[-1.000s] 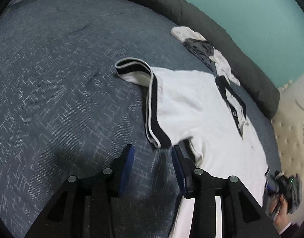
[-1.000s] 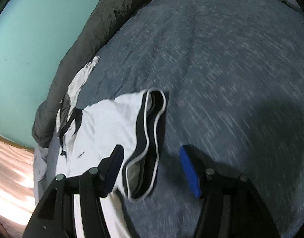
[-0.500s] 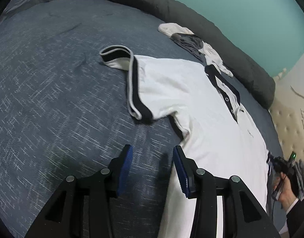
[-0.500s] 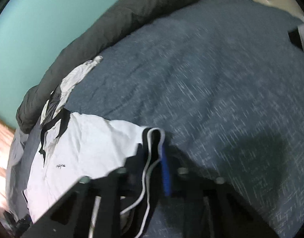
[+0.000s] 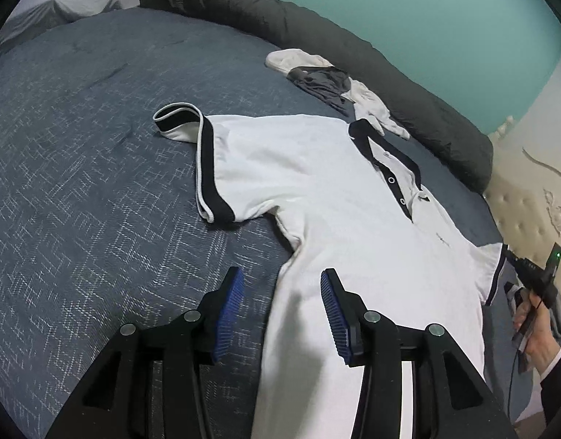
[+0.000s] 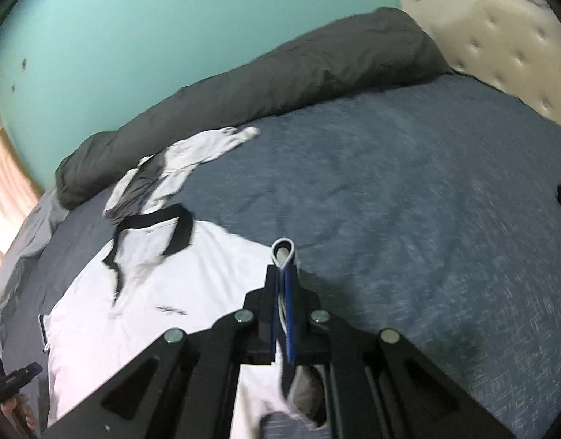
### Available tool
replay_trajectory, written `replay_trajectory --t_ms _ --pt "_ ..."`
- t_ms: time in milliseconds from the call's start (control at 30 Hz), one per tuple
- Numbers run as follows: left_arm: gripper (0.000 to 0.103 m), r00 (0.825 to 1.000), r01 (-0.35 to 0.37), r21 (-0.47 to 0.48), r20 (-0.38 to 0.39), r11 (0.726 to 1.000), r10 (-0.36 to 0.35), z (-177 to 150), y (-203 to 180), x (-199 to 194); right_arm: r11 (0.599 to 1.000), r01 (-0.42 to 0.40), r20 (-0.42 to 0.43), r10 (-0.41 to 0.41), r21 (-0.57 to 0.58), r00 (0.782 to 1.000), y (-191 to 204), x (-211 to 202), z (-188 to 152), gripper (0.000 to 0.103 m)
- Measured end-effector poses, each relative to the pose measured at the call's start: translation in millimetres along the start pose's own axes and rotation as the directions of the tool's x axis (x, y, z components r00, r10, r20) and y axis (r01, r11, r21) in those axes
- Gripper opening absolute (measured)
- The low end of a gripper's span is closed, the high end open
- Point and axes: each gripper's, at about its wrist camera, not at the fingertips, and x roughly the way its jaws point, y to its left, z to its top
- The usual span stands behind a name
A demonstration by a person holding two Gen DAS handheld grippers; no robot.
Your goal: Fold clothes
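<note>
Two grippers share one soft white polo shirt [image 5: 339,197], spread face up on the blue-grey bedspread [image 5: 79,183], collar toward the rolled dark duvet [image 5: 317,33]. Judge it light and limp: it should sag and crease wherever you lift it, so take hold at the firmer dark-banded sleeve cuffs or along a side seam, not mid-panel. Your right gripper [image 6: 285,274] is clamped tight on the right sleeve cuff [image 6: 282,248], whose white-piped edge loops out just past the pads, and the cloth hangs below the jaws. Your left gripper [image 5: 280,314] stands about half open, its jaws opening slightly, with nothing pinched; the shirt's side edge lies below, between the blue pads [image 5: 229,307], untouched. The left sleeve [image 5: 203,168] rests flat nearby. A crumpled white and grey garment [image 5: 331,80] lies beside the duvet.
</note>
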Motion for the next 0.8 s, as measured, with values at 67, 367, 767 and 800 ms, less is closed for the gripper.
replay_trajectory --t_ms 67,367,767,800 --pt "0.048 1.000 0.010 -0.008 -0.004 1.000 -0.010 -0.2 -0.9 -0.8 0.999 -0.009 -0.011 0.009 -0.047 1.000 22.1 -1.6 1.1 0.003" --pt "0.049 1.000 0.021 0.019 -0.012 1.000 -0.021 -4.7 -10.7 -11.8 0.986 -0.085 -0.157 0.062 -0.145 0.986 116.4 27.4 -35.1 0.003" --pt "0.050 0.999 0.026 0.029 -0.021 0.999 -0.025 -8.0 -13.1 -17.1 0.982 -0.188 -0.223 0.188 0.024 0.957 112.2 38.0 -58.1 0.029" --pt "0.050 0.999 0.028 0.031 -0.022 0.999 -0.027 -8.5 -14.6 -17.0 0.978 -0.205 -0.207 0.208 0.036 0.956 110.8 33.4 -57.6 0.035"
